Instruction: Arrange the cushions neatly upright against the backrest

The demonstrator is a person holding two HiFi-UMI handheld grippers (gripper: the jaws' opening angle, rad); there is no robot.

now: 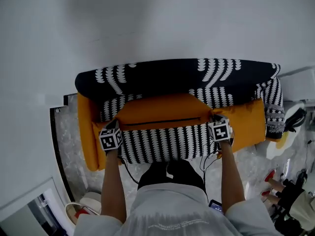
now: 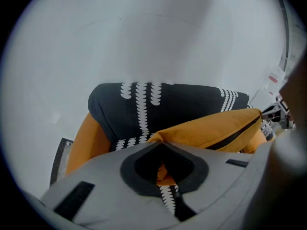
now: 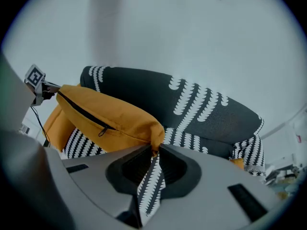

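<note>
Both grippers are clamped on one cushion: the left gripper (image 2: pixel 163 170) pinches its left corner and the right gripper (image 3: pixel 152 153) pinches its right corner, with fabric squeezed between each pair of jaws.

Below and ahead lies the sofa (image 1: pixel 87 136), its orange left arm on the person's left. Its dark patterned backrest (image 1: pixel 167 75) runs left to right along the far side, against the wall. The cushion (image 1: pixel 162 113) hangs between the grippers, over the seat and just short of the backrest. Its long axis runs left to right, parallel to the backrest. Its orange edge faces up and away, and its striped face is turned toward the person. Both hands look equally near, one at each end, so I judge the coming move to be a level push forward and a tip upright.

An orange block (image 1: pixel 248 124) sits just right of the held cushion; whether it is the sofa's other arm or a second cushion I cannot tell. A striped piece (image 1: pixel 273 107) lies past it at the right end. Nothing stands between the cushion and the backrest.

A dark zip (image 1: pixel 162 123) runs along the orange edge.
</note>
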